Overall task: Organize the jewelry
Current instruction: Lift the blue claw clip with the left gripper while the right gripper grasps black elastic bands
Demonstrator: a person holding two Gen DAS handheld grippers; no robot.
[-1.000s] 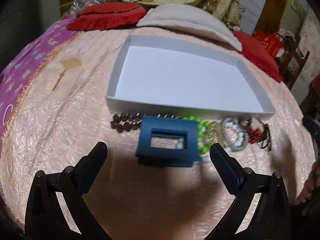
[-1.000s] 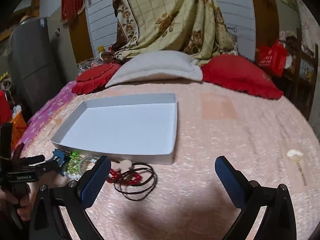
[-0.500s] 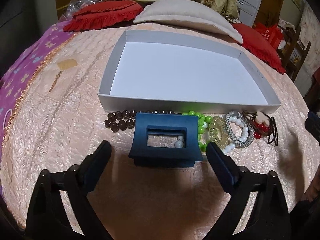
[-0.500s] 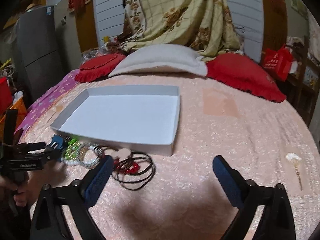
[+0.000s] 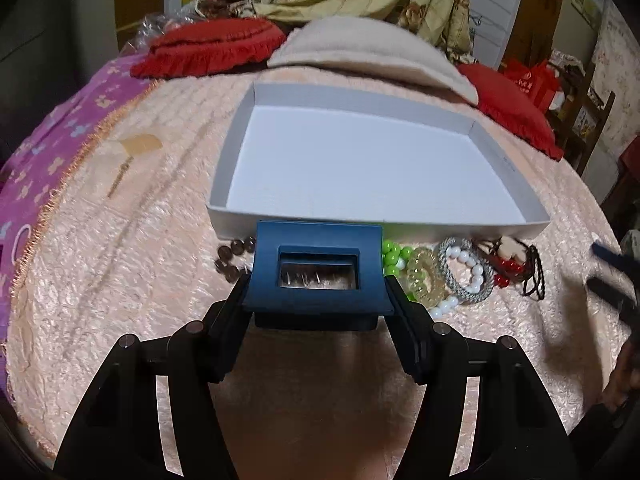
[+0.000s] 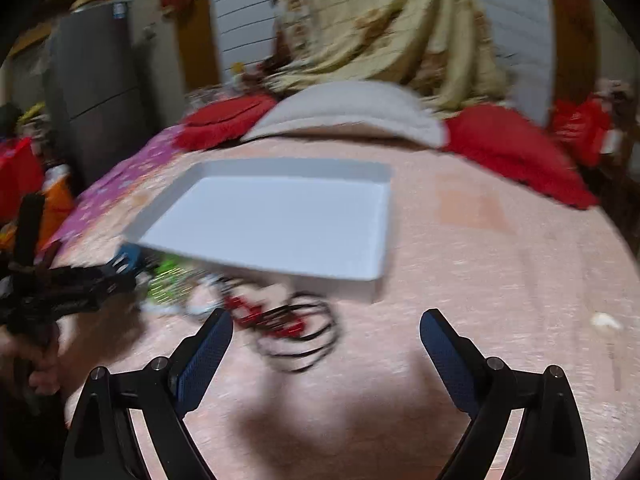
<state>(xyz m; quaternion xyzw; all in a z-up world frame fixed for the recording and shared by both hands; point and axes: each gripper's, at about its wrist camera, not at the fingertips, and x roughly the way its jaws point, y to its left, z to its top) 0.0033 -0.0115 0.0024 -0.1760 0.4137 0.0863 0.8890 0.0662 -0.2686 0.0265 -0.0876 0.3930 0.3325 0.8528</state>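
Observation:
A blue hair claw clip (image 5: 316, 264) sits on the peach bedspread just in front of the white tray (image 5: 360, 100). My left gripper (image 5: 316, 280) is closing on it, and both pads touch its sides. To its right lie green beads (image 5: 394, 256), a clear coil band (image 5: 426, 276), a white-bead bracelet (image 5: 466, 276) and red beads on a black cord (image 5: 520, 268). Brown beads (image 5: 232, 258) lie to its left. My right gripper (image 6: 326, 316) is open above the black cord (image 6: 304, 344), holding nothing. The right wrist view is blurred.
The tray (image 6: 280, 166) holds nothing. Behind it lie a beige pillow (image 5: 372, 48) and red cushions (image 5: 208, 48). A small gold piece on a card (image 5: 136, 146) lies far left. A small white item (image 6: 606, 322) lies far right. A hand (image 6: 36, 364) holds the left gripper.
The left gripper's jaws came in from wide apart onto the sides of the blue clip, which now looks nearer. The right view swung slightly and blurred; its jaws stay wide.

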